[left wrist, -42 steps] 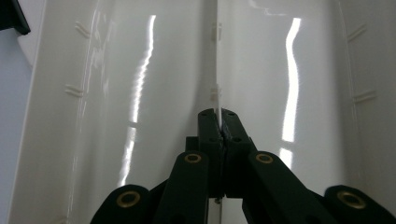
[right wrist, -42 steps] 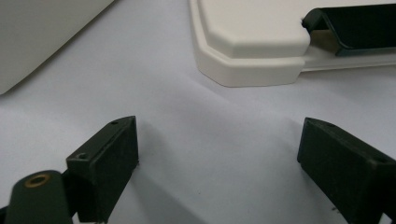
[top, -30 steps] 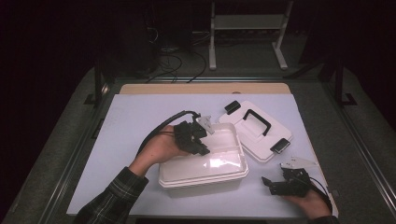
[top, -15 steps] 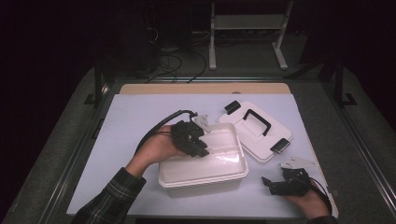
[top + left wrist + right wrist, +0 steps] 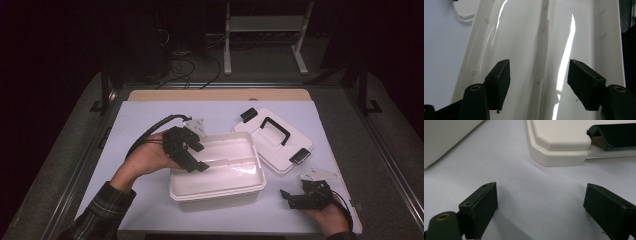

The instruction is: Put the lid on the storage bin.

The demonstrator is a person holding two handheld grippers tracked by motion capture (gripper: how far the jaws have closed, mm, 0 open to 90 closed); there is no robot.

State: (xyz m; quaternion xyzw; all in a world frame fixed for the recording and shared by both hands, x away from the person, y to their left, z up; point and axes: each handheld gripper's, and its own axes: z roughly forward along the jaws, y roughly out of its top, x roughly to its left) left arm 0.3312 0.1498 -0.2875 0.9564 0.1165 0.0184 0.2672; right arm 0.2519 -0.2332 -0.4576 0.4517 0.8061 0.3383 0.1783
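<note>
The white box sits open in the middle of the table, its lid lying just beside it. The left gripper hangs over the box, jaws just opened with nothing between them. The right gripper rests near the table's edge, jaws spread.

no readable text anywhere — no label, brand, number or sign. the white plastic box is plain inside and out, its glossy floor carrying glare rather than print. the white lid with its black handle bears no marking that can be made out. the pale table top is blank — nothing printed on it.
</note>
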